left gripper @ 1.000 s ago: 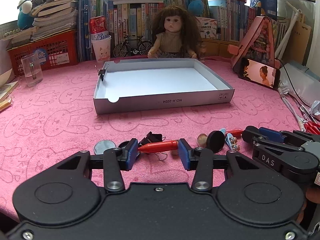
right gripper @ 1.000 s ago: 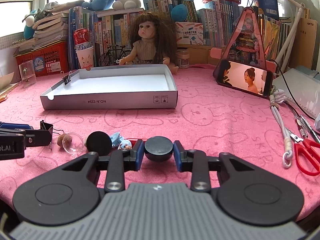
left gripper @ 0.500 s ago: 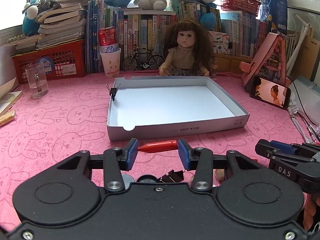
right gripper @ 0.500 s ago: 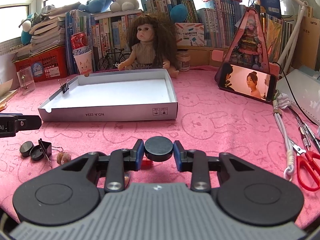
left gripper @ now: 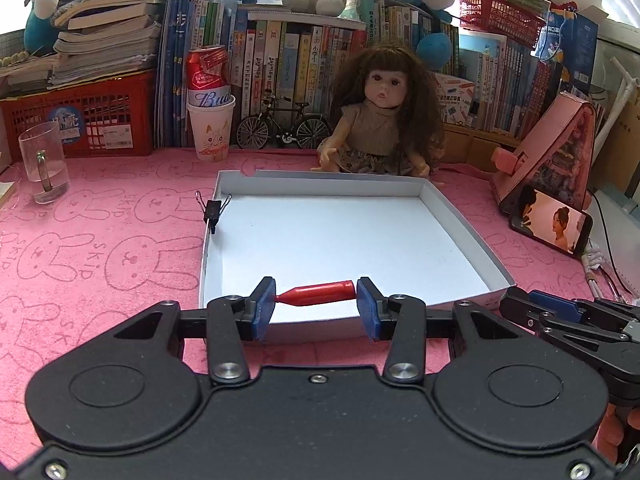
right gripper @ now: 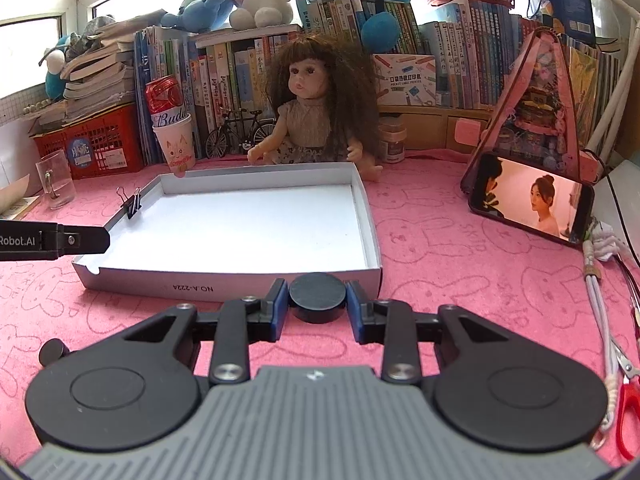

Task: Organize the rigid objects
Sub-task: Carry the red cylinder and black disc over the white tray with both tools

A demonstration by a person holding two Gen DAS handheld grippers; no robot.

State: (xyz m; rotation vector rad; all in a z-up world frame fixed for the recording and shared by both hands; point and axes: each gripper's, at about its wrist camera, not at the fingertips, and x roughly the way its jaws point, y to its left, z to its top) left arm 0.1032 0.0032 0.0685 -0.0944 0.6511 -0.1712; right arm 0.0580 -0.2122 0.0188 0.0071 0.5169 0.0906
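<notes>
Left gripper [left gripper: 316, 300] clamps a red cap [left gripper: 318, 293] endwise over the white tray's [left gripper: 460, 220] near edge. Right gripper [right gripper: 317, 306] pinches a black disc [right gripper: 317, 293] just before the tray.

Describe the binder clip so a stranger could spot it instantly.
Find the shallow white box in front of the doll on the pink cloth. On its left wall, near the far corner, sits a small black binder clip. It is the only thing attached to the box, wire handles sticking up.

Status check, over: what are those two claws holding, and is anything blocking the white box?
Left gripper clamped on red cap. Right gripper clamped on black disc. White box empty inside, binder clip on its rim.
</notes>
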